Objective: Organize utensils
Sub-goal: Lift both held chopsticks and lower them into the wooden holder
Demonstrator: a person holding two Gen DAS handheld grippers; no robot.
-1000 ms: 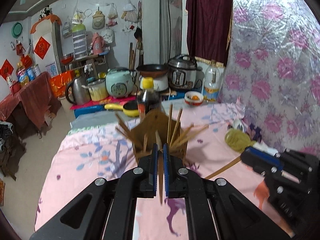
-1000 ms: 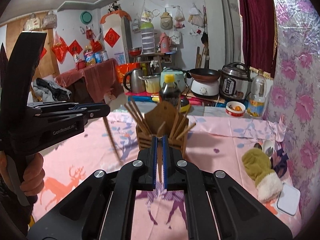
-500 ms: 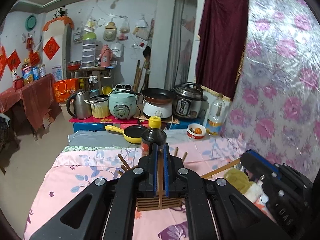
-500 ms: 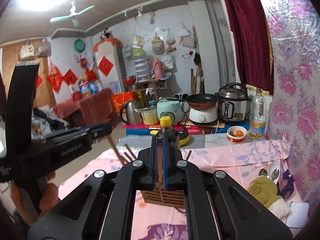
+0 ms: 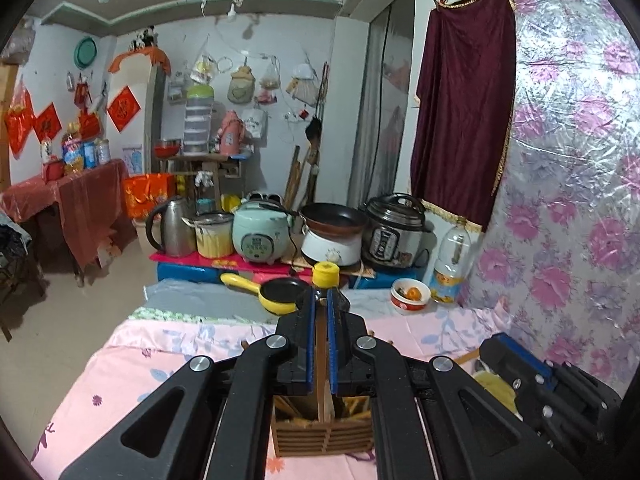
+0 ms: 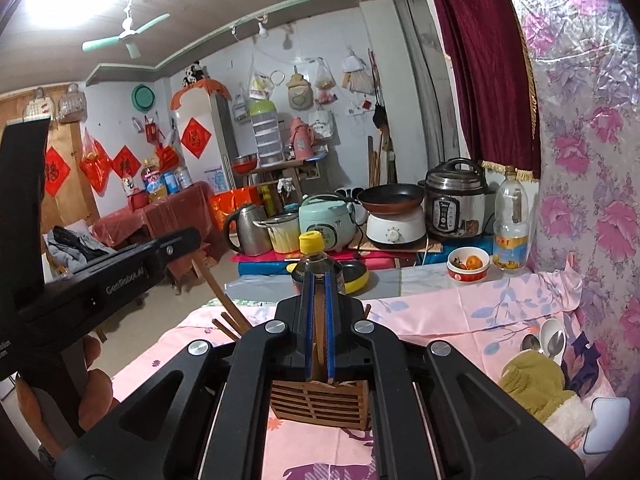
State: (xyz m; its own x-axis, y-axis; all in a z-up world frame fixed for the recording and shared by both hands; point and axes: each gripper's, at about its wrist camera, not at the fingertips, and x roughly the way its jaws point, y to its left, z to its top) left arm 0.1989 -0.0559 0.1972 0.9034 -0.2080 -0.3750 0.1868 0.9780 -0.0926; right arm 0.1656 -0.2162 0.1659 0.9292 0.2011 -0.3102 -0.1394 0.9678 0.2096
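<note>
Two chopsticks are in my tools at this moment, one each, and most of the others already stand in the holder, so I judge the sorting well along but not finished.

From the left wrist: my left gripper (image 5: 319,344) is pinched nearly shut on a single brown wooden chopstick (image 5: 320,364), which runs upright between the blue pads and points down into the slatted wooden chopstick holder (image 5: 322,436). The holder sits directly below the gripper on the pink flower-printed tablecloth (image 5: 132,364), about midway across the table's width. Pale stick ends show inside the holder's rim. Whether my stick's tip has entered the box I cannot tell. At the right edge of this view my right gripper's black body shows, with a stick end poking out beside it.

From the right wrist: my right gripper (image 6: 319,320) is likewise closed tight on one wooden stick (image 6: 319,336), aimed at the same holder (image 6: 320,404). More brown sticks (image 6: 230,320) lean out of it to the left. My left hand (image 6: 94,384), on its tool's handle, fills the left side of the view. By the table's right edge, two metal spoons (image 6: 550,342) lie beside an olive-green mitt (image 6: 536,380); these look still unsorted to me.

Both held sticks remain to be dropped in.
</note>
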